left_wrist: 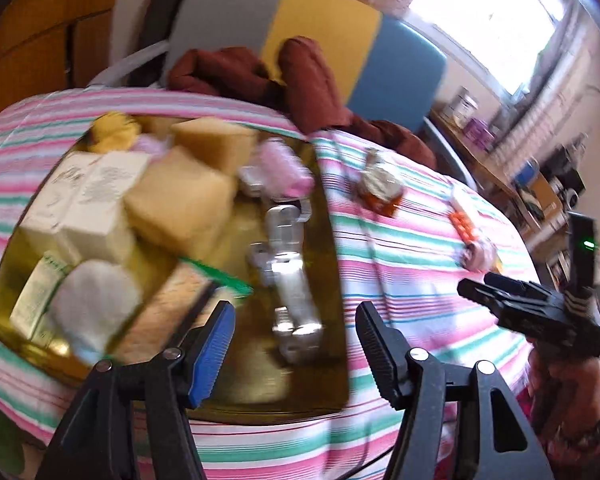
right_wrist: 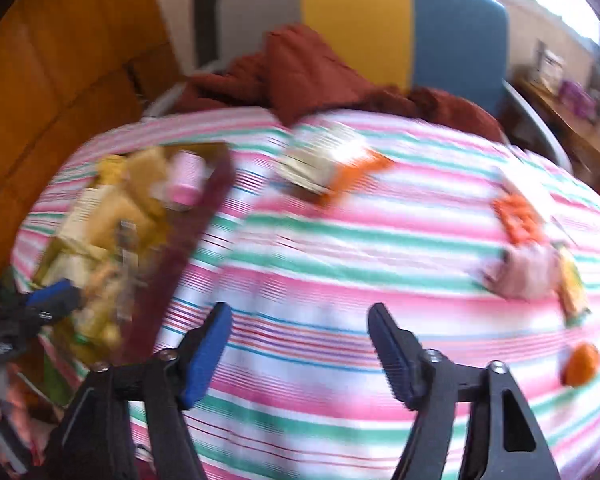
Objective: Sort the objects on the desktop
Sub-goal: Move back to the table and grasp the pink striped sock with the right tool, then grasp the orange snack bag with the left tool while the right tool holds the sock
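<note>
A gold tray [left_wrist: 312, 368] on the striped cloth holds yellow sponges [left_wrist: 180, 200], white boxes [left_wrist: 88, 200], a pink item [left_wrist: 288, 168] and silver metal pieces [left_wrist: 288, 272]. My left gripper [left_wrist: 296, 320] hangs open above the tray's near right part, with nothing between its fingers. In the right wrist view, my right gripper [right_wrist: 300, 316] stands open and empty over bare cloth, right of the tray [right_wrist: 172, 256]. Loose on the cloth lie a tin with an orange wrapper [right_wrist: 320, 164], an orange pack [right_wrist: 516, 216], a pinkish lump [right_wrist: 520, 272] and a small orange ball [right_wrist: 582, 364].
A striped pink, green and white cloth [right_wrist: 340, 240] covers the table. A rust-brown garment [right_wrist: 308, 76] lies at the far edge in front of a grey, yellow and blue chair back [right_wrist: 356, 20]. A wooden wall is at the left, a cluttered shelf at the right.
</note>
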`<control>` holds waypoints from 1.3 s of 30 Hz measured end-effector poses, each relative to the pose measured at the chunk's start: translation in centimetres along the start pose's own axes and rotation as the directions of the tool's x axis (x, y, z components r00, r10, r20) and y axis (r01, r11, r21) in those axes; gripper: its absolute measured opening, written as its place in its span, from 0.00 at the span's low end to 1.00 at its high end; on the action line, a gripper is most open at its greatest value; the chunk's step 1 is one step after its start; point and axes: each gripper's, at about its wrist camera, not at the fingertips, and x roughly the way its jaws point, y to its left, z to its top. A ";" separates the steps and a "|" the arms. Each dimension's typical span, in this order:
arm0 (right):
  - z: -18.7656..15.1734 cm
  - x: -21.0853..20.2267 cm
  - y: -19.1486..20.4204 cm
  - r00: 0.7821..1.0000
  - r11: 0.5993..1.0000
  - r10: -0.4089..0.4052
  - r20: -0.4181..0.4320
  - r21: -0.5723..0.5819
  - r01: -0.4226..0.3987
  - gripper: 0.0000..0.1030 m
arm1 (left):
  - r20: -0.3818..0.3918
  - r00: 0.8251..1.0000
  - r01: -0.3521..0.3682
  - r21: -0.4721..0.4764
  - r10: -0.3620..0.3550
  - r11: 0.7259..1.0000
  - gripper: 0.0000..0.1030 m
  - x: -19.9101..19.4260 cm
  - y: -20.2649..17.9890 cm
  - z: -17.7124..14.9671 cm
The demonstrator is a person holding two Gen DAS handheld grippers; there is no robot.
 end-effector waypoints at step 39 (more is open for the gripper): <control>1.5 4.9 -14.8 0.988 0.970 -0.065 -0.142 0.225 0.096 0.39 | -0.138 0.979 -0.066 0.488 0.152 0.870 0.69 18.3 -16.0 13.2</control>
